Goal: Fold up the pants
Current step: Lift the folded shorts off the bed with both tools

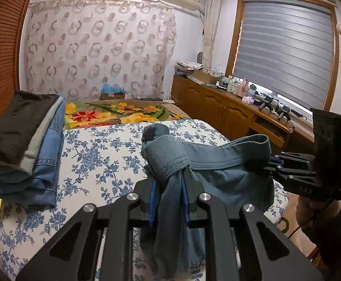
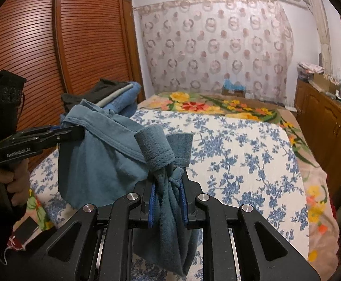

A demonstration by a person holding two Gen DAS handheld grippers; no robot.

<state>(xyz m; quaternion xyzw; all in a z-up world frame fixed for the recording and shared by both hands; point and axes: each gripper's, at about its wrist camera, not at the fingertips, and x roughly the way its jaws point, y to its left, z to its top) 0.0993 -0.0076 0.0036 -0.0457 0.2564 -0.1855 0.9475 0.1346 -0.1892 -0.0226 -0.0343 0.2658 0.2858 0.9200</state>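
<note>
Left wrist view: my left gripper (image 1: 168, 187) and right gripper (image 1: 270, 164), at 3 o'clock, clamp the pants (image 1: 217, 164); I should keep the waistband taut above the bed (image 1: 100, 154).

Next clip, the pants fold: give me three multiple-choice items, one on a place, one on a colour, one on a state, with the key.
1. Where is the pile of folded clothes?
A. on the bed's left side
B. on the cabinet
C. on the floor

2. What colour are the held pants?
A. red
B. teal blue
C. white

3. How are the pants held?
A. lying flat, untouched
B. by the left gripper only
C. clamped in both grippers, above the bed

Key:
1. A, the pile sits on the bed near the wardrobe.
2. B, the cloth is teal blue in both views.
3. C, the left gripper and right gripper each pinch bunched cloth.
</note>
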